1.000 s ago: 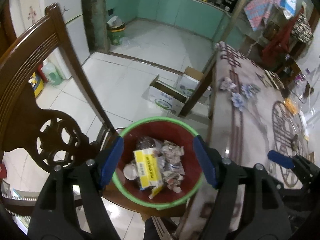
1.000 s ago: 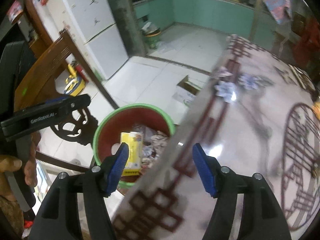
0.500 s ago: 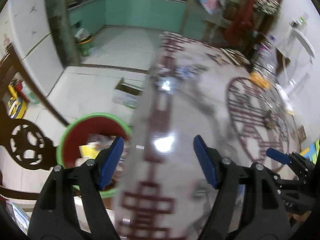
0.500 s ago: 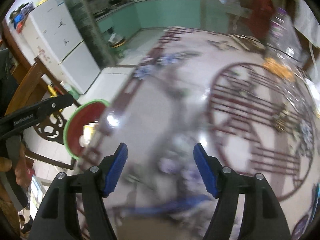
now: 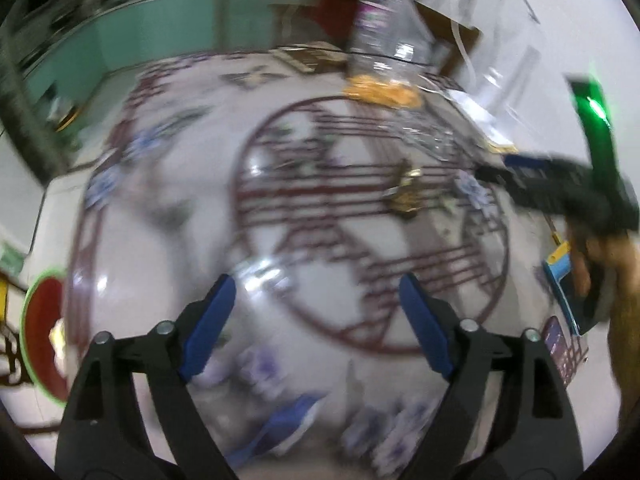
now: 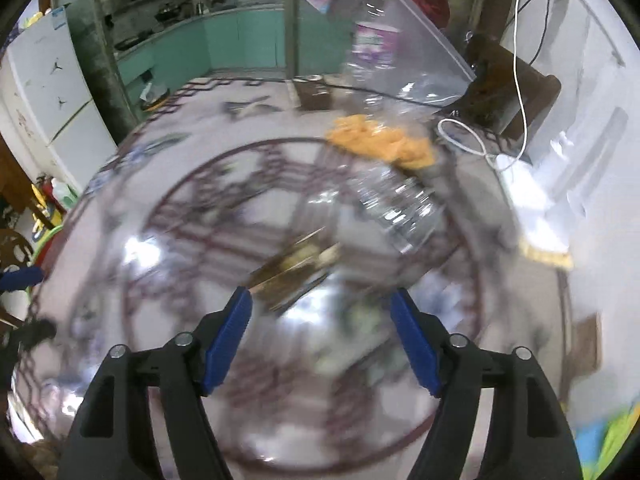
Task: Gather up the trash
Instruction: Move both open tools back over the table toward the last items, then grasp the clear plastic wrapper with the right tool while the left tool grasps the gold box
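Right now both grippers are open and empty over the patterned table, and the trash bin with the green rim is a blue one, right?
Not quite: the bin is red inside its green rim, as the left wrist view shows. The left gripper and right gripper are indeed open and empty over the table.

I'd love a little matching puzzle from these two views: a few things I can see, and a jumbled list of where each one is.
Things:
1. red bin with a green rim
2. orange snack pile
3. clear plastic bottle lying down
4. white cable

Places:
A. against the wall at far right
B. off the table's left edge
C. far side of the table, below the standing bottle
D. just nearer than the orange pile

Pairs: 1-B, 2-C, 3-D, 4-A
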The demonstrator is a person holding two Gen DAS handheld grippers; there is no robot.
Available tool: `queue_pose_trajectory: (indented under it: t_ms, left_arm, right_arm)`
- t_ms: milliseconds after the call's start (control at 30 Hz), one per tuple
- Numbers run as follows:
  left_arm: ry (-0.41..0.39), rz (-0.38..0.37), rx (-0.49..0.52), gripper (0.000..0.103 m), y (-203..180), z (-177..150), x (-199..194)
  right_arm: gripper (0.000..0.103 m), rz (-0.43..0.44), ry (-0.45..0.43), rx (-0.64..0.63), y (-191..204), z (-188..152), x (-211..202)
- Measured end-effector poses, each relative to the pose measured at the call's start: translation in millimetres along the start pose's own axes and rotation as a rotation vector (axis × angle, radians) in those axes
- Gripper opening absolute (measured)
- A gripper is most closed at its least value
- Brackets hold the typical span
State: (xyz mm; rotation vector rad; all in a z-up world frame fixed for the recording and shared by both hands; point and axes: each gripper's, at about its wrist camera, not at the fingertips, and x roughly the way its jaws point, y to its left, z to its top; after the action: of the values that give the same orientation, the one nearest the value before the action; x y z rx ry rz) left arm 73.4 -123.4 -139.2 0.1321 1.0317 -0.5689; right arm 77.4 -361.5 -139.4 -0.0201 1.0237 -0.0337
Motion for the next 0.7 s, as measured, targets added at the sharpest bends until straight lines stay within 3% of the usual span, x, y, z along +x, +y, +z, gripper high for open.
queue_pose_trajectory:
  t_ms: [233,333,533,700]
  left_arm:
    - [0.046,-0.026,0.163,0.083,-76,63,89]
    - [0.079,-0.031,0.184,0.083,-93,76,124]
    - [0.157,-0.027,0.180,0.083,-99,89,180]
    - [0.168,-0.016,0.182,0.071,-99,87,197]
  right_arm:
    - [0.075,-0.007,0.105,-0.130,-67,53,85]
    - [0.082,0.025,0.124,-0.169,-80,67,111]
    - [0.082,0.084,0.189,-0.249,-83,82,158]
    - [0.063,0.111,0.203,-0.259,-77,75,173]
